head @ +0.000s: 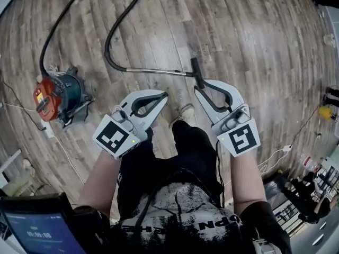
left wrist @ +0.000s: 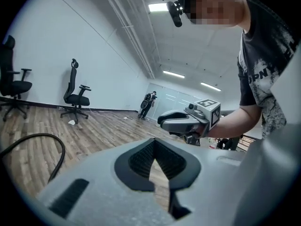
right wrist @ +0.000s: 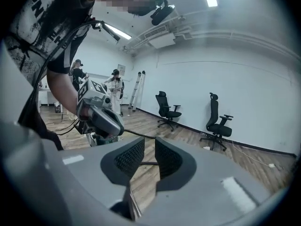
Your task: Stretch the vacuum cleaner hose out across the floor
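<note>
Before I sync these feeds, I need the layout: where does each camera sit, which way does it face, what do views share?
Head view: on the person's head, looking steeply down at floor, vacuum cleaner, hose; shows left gripper, right gripper, forearms, legs.
Left gripper view: on that gripper, looking along its shut jaws toward office chairs; shows the person's torso.
Right gripper view: on that gripper, looking along its parted jaws toward a ladder; shows the person's arm.
Shared: each gripper view catches the other gripper.

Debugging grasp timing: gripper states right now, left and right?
Left gripper: closed, empty.
Right gripper: open, holding nothing; the wand shows through the gap but is not gripped.
</note>
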The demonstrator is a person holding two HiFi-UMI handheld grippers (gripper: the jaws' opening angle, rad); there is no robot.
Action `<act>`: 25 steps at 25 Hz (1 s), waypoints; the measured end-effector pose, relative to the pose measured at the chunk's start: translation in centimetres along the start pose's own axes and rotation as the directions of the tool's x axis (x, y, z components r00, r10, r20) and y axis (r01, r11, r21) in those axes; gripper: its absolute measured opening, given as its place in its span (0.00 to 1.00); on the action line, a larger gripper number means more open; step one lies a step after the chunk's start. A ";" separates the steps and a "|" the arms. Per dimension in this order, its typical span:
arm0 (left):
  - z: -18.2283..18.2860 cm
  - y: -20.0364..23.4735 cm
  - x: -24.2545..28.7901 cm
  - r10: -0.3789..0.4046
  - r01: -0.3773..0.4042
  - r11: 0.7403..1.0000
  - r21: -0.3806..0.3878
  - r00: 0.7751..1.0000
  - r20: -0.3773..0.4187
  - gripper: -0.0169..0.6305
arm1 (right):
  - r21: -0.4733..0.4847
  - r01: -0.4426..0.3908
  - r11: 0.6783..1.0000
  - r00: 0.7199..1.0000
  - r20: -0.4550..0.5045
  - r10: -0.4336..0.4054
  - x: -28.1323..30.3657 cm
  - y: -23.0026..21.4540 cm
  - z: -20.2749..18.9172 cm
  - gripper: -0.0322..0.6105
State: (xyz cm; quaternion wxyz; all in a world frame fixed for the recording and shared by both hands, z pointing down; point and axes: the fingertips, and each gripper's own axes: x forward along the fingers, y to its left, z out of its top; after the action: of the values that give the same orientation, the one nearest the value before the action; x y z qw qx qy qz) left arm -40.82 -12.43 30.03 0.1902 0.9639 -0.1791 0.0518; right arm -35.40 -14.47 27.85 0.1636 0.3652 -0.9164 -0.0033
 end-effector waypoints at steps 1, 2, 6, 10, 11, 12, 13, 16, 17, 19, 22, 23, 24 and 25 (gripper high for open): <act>-1.0 1.0 0.5 -0.004 0.004 1.000 0.006 1.000 0.008 0.03 | -0.020 -0.010 1.000 1.000 -0.019 0.010 1.0 -0.1 -1.8 0.17; -2.0 2.1 1.1 -0.012 0.012 1.000 0.015 1.000 0.016 0.03 | -0.045 -0.029 0.999 0.997 -0.068 0.026 1.9 -0.1 -4.2 0.17; -7.6 7.3 3.8 -0.028 0.028 0.999 0.023 1.000 0.001 0.03 | -0.059 -0.109 0.992 0.955 -0.284 0.088 5.9 0.4 -17.5 0.26; -12.6 12.7 6.3 -0.034 0.030 0.998 0.048 0.994 0.105 0.03 | -0.053 -0.168 0.984 0.916 -0.378 0.136 12.8 2.9 -32.3 0.36; -13.6 14.0 6.5 -0.028 0.022 0.999 0.044 0.988 0.150 0.03 | -0.071 -0.194 0.978 0.901 -0.407 0.150 14.6 4.1 -36.1 0.36; -15.0 15.2 6.6 -0.024 0.017 0.999 0.042 0.984 0.176 0.03 | -0.080 -0.222 0.972 0.885 -0.435 0.166 16.4 5.5 -39.8 0.37; -16.7 16.4 6.8 -0.024 0.016 0.999 0.046 0.984 0.178 0.03 | -0.080 -0.248 0.965 0.866 -0.465 0.184 18.2 6.8 -43.5 0.38; -22.0 18.8 7.2 -0.011 0.003 0.999 0.049 0.985 0.171 0.03 | -0.066 -0.316 0.946 0.782 -0.583 0.220 22.4 9.6 -55.0 0.43; -23.4 19.3 7.0 0.000 -0.008 0.999 0.045 0.983 0.182 0.03 | -0.062 -0.330 0.942 0.748 -0.626 0.221 23.3 10.1 -58.5 0.44; -26.0 20.0 6.0 0.028 -0.035 0.999 0.031 0.982 0.188 0.03 | -0.061 -0.351 0.935 0.680 -0.703 0.209 24.6 10.6 -64.6 0.44; -29.6 20.4 5.0 0.063 -0.066 0.998 0.019 0.992 0.112 0.03 | -0.065 -0.383 0.922 0.590 -0.785 0.190 25.5 10.6 -70.5 0.44; -30.2 20.4 4.8 0.073 -0.074 0.997 0.011 0.993 0.097 0.03 | -0.064 -0.387 0.920 0.567 -0.803 0.183 25.6 10.4 -71.7 0.44; -30.4 20.3 4.6 0.079 -0.080 0.997 0.000 0.992 0.096 0.03 | -0.064 -0.389 0.919 0.550 -0.817 0.176 25.7 10.2 -72.6 0.44; -30.6 20.1 4.4 0.085 -0.084 0.996 -0.010 0.992 0.096 0.03 | -0.065 -0.391 0.918 0.535 -0.827 0.170 25.8 10.0 -73.4 0.44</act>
State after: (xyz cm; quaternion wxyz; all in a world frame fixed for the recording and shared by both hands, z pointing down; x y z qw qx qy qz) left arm -44.99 -19.42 66.04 0.1819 0.9562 -0.2288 0.0127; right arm -37.48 -16.11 106.24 0.6032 0.1505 -0.7794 0.0777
